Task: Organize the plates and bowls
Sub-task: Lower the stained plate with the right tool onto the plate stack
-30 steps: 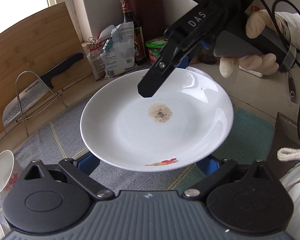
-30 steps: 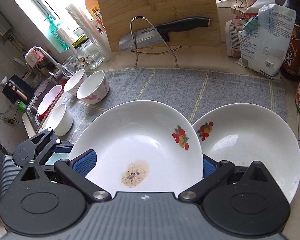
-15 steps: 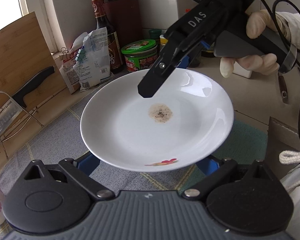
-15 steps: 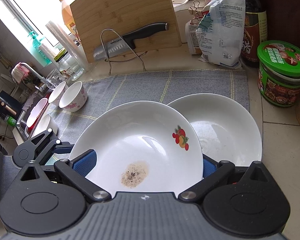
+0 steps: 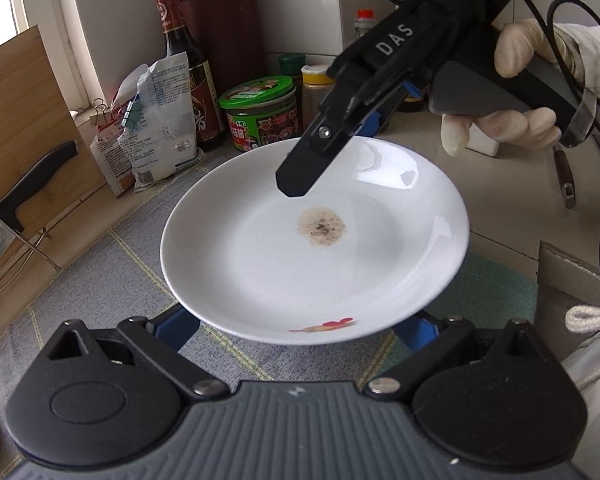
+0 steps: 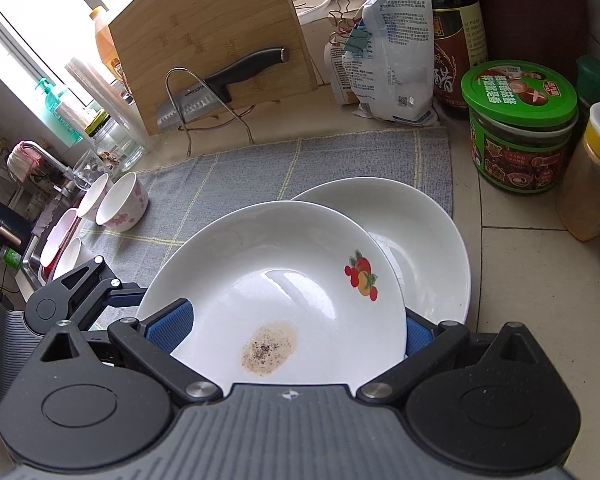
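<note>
A white plate (image 5: pixel 312 240) with a fruit print and a brown stain is held in the air by both grippers. My left gripper (image 5: pixel 300 328) is shut on its near rim. My right gripper (image 6: pixel 292 328) is shut on the opposite rim; its black finger (image 5: pixel 300 176) lies over the plate in the left wrist view. In the right wrist view the plate (image 6: pixel 284 292) hangs over a second white plate (image 6: pixel 424 248) that rests at the right end of the grey mat (image 6: pixel 300 172). Several small white bowls (image 6: pixel 120 200) stand at the mat's left end.
Behind the mat stand a bamboo cutting board (image 6: pixel 208 36), a knife on a wire rack (image 6: pixel 220 84), clipped bags (image 6: pixel 392 56), a sauce bottle (image 6: pixel 452 32), a green-lidded jar (image 6: pixel 520 124) and a yellow-lidded spice jar (image 6: pixel 592 172). A sink area (image 6: pixel 28 184) lies at the far left.
Both grippers have carried the stained plate to the right along the counter. It now covers more of the second plate, whose fruit print is now hidden, and the jars have come closer.
</note>
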The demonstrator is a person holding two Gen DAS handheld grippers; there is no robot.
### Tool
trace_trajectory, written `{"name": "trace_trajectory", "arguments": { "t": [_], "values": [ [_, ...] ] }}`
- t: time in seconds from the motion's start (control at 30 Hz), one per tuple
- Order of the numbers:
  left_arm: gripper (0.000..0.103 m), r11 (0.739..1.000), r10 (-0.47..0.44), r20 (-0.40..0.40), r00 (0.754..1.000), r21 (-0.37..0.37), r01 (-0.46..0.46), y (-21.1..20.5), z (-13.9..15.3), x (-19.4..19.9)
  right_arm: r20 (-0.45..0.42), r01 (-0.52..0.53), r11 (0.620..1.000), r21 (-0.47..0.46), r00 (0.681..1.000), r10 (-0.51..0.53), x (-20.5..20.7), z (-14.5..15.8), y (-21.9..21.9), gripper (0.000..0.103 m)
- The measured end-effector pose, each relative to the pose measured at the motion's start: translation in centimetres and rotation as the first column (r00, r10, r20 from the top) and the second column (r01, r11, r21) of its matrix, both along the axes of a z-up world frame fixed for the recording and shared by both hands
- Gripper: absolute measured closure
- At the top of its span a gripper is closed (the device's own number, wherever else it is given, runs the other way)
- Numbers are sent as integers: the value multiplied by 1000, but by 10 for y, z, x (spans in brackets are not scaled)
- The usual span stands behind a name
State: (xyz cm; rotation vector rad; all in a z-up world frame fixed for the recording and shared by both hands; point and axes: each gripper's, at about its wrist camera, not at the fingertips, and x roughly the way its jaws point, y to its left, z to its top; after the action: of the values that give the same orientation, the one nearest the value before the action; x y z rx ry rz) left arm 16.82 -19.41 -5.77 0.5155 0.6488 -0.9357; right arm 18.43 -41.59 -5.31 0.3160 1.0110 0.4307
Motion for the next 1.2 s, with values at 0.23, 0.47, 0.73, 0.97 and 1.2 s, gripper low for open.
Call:
{"name": "trace_trajectory", "arguments": {
  "t": [0.23,0.47,0.73,0.97,1.2],
  "values": [
    [2,1000,-3,-12,1000,5,3,-5,-4,5,-11,8,1000,3,1000,-8,5,-5,-6,0],
    [2,1000,-7,-23,1000,8,8,-9,-7,10,-23,22,1000,-2,999,-22,8,-9,-10,0],
    [2,1000,2,-33,999,11,-2,-13,-10,16,-33,30,1000,-9,999,-31,11,-13,-13,0],
    [2,1000,17,-34,999,11,-17,-14,-12,20,-44,35,999,-10,998,-35,11,-15,-14,0],
    [4,999,35,-34,999,17,-34,-16,-13,27,-55,34,999,-19,998,-35,11,-18,-13,0]
  ]
}}
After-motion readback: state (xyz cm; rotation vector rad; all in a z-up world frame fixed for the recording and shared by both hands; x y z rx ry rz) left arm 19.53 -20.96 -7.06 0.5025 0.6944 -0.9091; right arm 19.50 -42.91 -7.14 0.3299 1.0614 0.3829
